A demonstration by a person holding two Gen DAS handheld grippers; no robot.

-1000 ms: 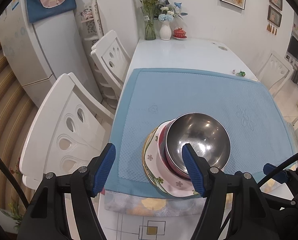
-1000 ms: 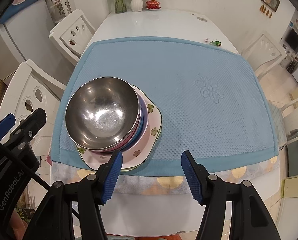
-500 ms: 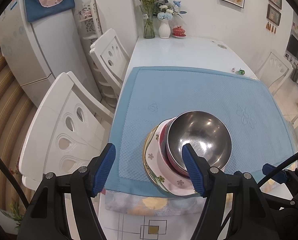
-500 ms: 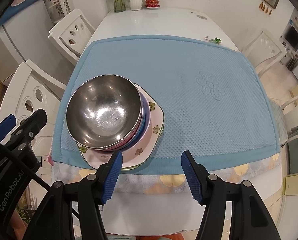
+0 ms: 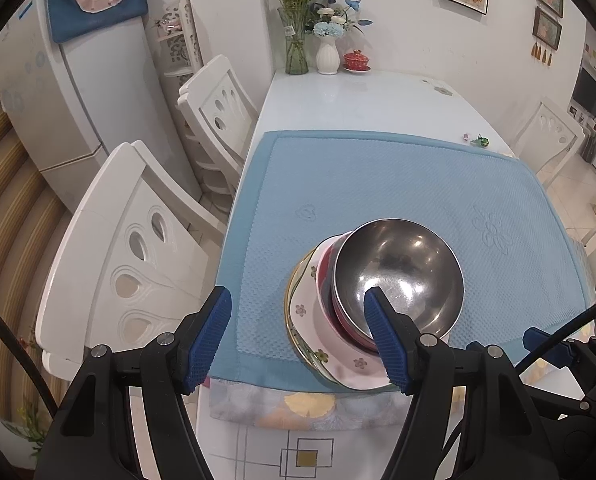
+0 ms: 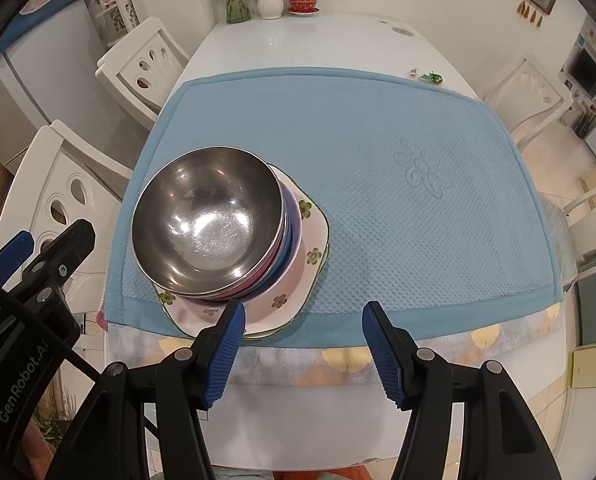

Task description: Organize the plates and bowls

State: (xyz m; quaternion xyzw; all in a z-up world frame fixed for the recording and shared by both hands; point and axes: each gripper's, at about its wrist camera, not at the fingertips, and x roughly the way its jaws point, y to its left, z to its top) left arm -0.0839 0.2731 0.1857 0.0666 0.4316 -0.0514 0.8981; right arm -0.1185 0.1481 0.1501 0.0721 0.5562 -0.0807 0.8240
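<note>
A steel bowl (image 5: 398, 274) (image 6: 208, 220) tops a stack of coloured bowls (image 6: 288, 236) on a white flowered plate (image 5: 310, 320) (image 6: 298, 284). The stack stands at the near left corner of a blue mat (image 5: 378, 184) (image 6: 398, 208). My left gripper (image 5: 298, 320) is open and empty, above the table's near edge, its right finger in front of the stack. My right gripper (image 6: 302, 336) is open and empty, just right of the stack near the mat's front edge. Neither touches the dishes.
White chairs (image 5: 138, 248) (image 6: 146, 64) stand along the table's left side, another (image 6: 530, 92) at the right. Vases with flowers (image 5: 326, 52) and a red lidded cup (image 5: 356, 60) sit at the far end. A small green object (image 6: 432, 77) lies by the mat's far right.
Both grippers have pulled back and up a little from the table; the stack looks slightly farther away. The dishes have not moved.
</note>
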